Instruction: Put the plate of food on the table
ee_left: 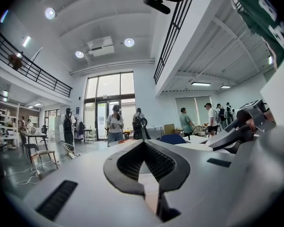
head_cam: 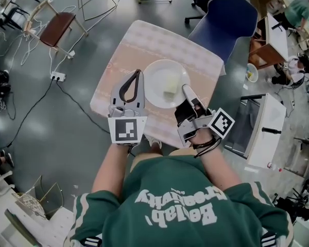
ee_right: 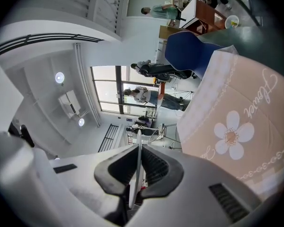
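A white plate (head_cam: 162,78) with a pale yellow piece of food (head_cam: 171,86) is over the near half of a small table (head_cam: 134,40) with a pink and white cloth. I cannot tell whether the plate rests on the cloth. My right gripper (head_cam: 185,89) is shut on the plate's near right rim. In the right gripper view the thin rim (ee_right: 137,150) runs between the black pads of that gripper (ee_right: 138,169), next to the flowered cloth (ee_right: 236,126). My left gripper (head_cam: 139,73) lies along the plate's left rim with its tips together and nothing visibly held; its bowed jaws (ee_left: 144,148) point level.
A blue chair (head_cam: 224,19) stands at the table's far right corner. A wooden chair with a red seat (head_cam: 56,27) and a power strip with cables (head_cam: 57,76) are on the floor to the left. A white cabinet (head_cam: 265,133) stands at the right. Several people stand far off.
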Tool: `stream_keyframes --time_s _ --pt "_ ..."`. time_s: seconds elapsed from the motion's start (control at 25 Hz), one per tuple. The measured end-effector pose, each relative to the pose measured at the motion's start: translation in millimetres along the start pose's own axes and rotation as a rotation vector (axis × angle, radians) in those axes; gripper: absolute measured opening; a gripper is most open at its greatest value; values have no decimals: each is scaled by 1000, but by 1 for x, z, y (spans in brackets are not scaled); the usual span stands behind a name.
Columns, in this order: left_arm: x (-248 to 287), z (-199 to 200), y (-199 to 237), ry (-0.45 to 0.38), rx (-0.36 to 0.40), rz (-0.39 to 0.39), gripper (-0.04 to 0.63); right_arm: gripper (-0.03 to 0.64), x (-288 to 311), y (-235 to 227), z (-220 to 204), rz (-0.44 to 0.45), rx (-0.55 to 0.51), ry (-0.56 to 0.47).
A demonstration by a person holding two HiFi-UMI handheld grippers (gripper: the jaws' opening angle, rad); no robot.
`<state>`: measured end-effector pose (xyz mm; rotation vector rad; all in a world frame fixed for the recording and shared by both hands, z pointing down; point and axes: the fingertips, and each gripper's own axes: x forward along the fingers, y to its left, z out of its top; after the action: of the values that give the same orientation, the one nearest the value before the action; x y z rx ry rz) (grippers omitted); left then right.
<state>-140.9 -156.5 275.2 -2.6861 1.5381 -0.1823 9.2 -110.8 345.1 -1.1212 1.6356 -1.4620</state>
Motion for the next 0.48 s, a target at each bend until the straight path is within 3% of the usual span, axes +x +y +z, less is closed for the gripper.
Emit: stream_keyframes --time_s 0.48 --pt "21 -27 -6 41 7 56 9 26 23 -31 20 -15 37 39"
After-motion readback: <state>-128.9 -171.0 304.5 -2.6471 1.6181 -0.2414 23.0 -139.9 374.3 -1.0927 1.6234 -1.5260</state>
